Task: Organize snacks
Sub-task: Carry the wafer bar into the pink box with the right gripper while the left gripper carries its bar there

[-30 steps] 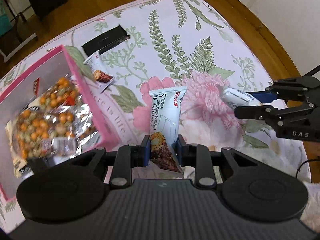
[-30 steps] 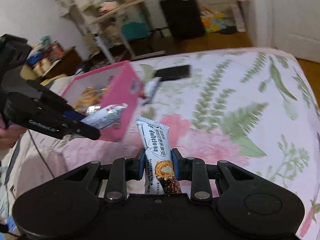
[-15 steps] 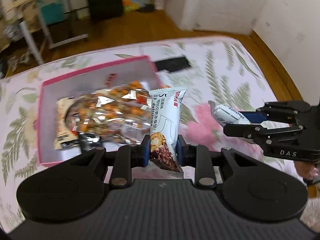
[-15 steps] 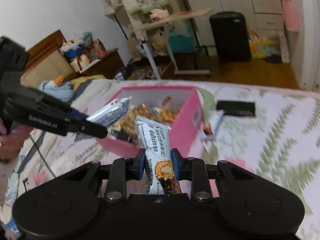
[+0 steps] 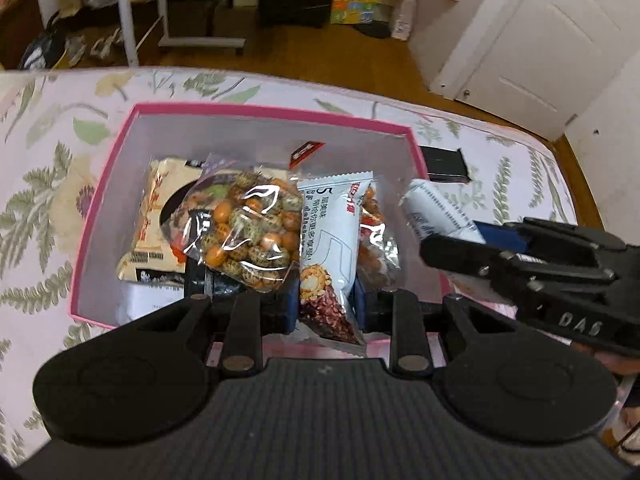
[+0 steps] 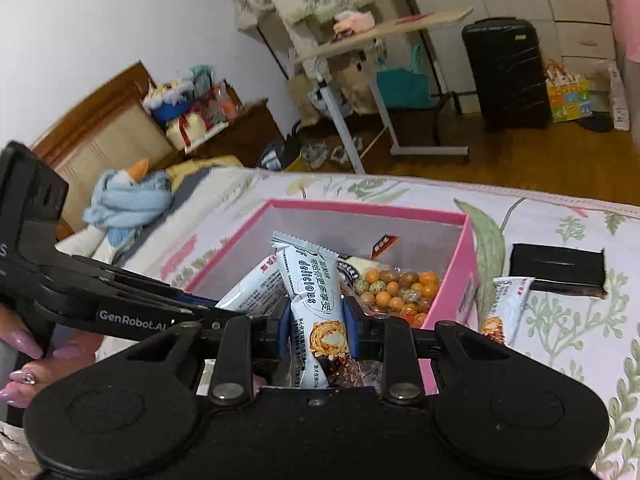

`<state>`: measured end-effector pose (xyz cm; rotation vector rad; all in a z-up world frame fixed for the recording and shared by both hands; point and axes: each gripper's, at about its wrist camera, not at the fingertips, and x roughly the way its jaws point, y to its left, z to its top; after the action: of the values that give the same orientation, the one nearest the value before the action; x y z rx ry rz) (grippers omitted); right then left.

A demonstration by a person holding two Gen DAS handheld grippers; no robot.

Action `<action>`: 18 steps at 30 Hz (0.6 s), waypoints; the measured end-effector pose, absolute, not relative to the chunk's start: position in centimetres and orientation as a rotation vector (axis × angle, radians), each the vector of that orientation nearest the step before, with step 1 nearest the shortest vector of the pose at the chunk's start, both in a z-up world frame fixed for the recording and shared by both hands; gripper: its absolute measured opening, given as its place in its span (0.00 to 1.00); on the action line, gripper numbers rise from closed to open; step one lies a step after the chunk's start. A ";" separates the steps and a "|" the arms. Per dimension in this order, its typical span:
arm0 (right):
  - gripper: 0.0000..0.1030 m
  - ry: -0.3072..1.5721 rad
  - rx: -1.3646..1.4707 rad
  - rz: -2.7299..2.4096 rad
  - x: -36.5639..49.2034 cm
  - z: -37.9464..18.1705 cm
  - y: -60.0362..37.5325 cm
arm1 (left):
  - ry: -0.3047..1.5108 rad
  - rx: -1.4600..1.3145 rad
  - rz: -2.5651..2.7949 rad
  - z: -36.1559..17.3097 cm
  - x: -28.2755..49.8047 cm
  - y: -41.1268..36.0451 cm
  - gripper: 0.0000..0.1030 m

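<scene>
Pink box (image 5: 256, 114): open-topped, seen at frame centre in both views, resting on a floral bedcover (image 5: 48, 168); a clear bag of coated nuts (image 5: 244, 232) and other packets are already inside.
Left gripper (image 5: 326, 300): closed on a white snack bar (image 5: 334, 236), gripped low on the wrapper.
Right gripper (image 6: 316, 318): likewise clamped on a second white bar (image 6: 316, 292), gripped low.
Deciding relation: both bars are judged to hang over the box's open top, long axes pointing away from the claws toward the far wall; release is judged to be the next step.
Nearer hand: neither can be ranked; the two claws sit side by side at the near rim.
Left view only: full box floor and contents are shown.
Right view only: a third white bar (image 6: 506, 308) is seen lying outside the box at right, beside a black object (image 6: 558, 266), still unsorted.
</scene>
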<state>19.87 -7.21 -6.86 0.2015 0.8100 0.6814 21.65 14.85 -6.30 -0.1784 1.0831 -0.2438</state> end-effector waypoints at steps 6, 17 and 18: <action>0.47 0.785 0.204 0.662 20.7 -8.5 -6.9 | 1.103 -0.148 -0.213 -7.7 21.9 14.6 0.45; 0.55 0.738 0.243 0.621 18.6 -6.1 -11.9 | 1.023 -0.023 -0.255 -5.2 18.8 13.3 0.44; 0.56 0.738 0.241 0.612 18.2 -5.9 -12.4 | 1.020 -0.018 -0.256 -4.9 18.5 13.2 0.44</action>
<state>18.24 -12.36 -5.89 0.2414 0.7384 0.6124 18.50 13.22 -4.94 -0.0178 1.0198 -0.2565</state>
